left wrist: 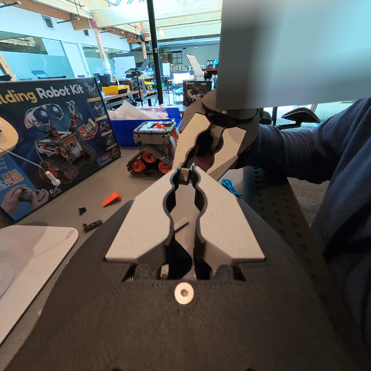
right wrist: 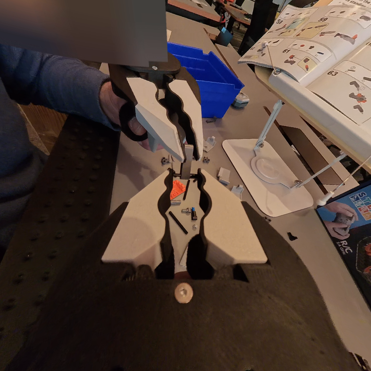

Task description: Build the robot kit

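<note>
My left gripper (left wrist: 184,173) is shut on a small grey beam (left wrist: 184,178) and holds it above the grey table. In the right wrist view the left gripper (right wrist: 189,158) comes down from above with the beam (right wrist: 187,167) hanging from its tips. A short black pin (right wrist: 177,174) runs through the beam's lower end. My right gripper (right wrist: 185,173) faces it, its tips closed narrowly on the two ends of that pin. In the left wrist view the right gripper (left wrist: 194,171) meets my left tips head-on. A person's hand (right wrist: 112,104) in a blue sleeve holds the left gripper.
A tracked robot model (left wrist: 154,148), its kit box (left wrist: 56,136) and a blue bin (right wrist: 208,80) stand behind. An orange piece (right wrist: 176,189), black axles (right wrist: 178,222) and small grey parts lie below. A white stand (right wrist: 267,176) holds an open booklet (right wrist: 321,50) at the right. The grippers are tip to tip, or close to it. From either gripper's tips it is about 25 cm to the tracked robot model (left wrist: 154,148).
</note>
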Tool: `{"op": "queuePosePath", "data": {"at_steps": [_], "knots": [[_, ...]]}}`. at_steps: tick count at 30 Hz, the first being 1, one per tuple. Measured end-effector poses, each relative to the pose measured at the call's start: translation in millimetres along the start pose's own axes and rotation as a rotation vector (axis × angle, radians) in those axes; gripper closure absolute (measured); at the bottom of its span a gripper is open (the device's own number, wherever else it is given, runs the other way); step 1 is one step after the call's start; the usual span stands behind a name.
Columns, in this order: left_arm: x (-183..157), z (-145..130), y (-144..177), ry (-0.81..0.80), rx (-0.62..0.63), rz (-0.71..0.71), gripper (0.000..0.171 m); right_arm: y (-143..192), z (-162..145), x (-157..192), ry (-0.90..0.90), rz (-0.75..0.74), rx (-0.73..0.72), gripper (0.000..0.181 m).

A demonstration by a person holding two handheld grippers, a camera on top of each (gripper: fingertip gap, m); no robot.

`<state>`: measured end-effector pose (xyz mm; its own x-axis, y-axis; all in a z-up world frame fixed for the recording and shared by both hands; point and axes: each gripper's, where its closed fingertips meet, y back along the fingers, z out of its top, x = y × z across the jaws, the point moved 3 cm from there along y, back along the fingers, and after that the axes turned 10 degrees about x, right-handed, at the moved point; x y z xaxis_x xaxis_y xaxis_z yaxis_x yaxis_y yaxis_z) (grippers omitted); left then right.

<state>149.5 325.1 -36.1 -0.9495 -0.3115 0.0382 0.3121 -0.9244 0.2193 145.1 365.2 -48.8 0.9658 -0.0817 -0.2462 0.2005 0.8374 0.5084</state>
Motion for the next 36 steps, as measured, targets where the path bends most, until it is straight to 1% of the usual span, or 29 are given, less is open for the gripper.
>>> {"op": "queuePosePath", "data": {"at_steps": [4, 8, 10, 18, 21, 24, 27, 30, 32, 34, 36], "knots": [[-0.9, -3.0, 2.8, -0.001, -0.005, -0.024, 0.162, -1.3, 0.5, 1.7, 0.004, 0.023, 0.005, 0.159], [0.1, -8.2, 2.4, -0.054, 0.034, -0.004, 0.161, -4.2, -3.9, 1.6, 0.021, 0.019, 0.041, 0.159], [0.4, -8.9, 2.5, -0.056, 0.040, -0.002, 0.161, -4.2, -4.3, 1.1, 0.018, 0.020, 0.040, 0.159], [5.4, -3.3, 6.1, -0.020, -0.003, 0.002, 0.162, -1.8, 2.7, -4.1, -0.003, -0.011, -0.007, 0.159], [9.5, 3.4, 10.3, 0.013, -0.040, 0.010, 0.166, 1.9, 8.4, -11.9, -0.016, -0.084, -0.057, 0.161], [11.5, 8.5, 12.4, 0.052, -0.075, 0.009, 0.166, 4.3, 13.9, -14.2, 0.046, -0.174, -0.079, 0.162], [16.4, 10.7, 13.2, 0.146, -0.108, -0.024, 0.166, 4.7, 15.9, -16.0, 0.060, -0.214, -0.087, 0.159], [24.7, 12.5, 15.7, 0.246, -0.145, -0.046, 0.166, 10.2, 18.2, -20.2, 0.136, -0.315, -0.087, 0.154], [30.2, 13.5, 16.5, 0.331, -0.163, -0.071, 0.166, 13.1, 20.1, -21.3, 0.256, -0.434, -0.069, 0.152], [32.8, 15.2, 16.4, 0.404, -0.190, -0.098, 0.166, 9.6, 17.7, -19.5, 0.418, -0.554, 0.000, 0.150], [31.9, 14.3, 14.0, 0.448, -0.193, -0.121, 0.166, 6.4, 17.8, -14.9, 0.538, -0.633, 0.028, 0.151]]}}
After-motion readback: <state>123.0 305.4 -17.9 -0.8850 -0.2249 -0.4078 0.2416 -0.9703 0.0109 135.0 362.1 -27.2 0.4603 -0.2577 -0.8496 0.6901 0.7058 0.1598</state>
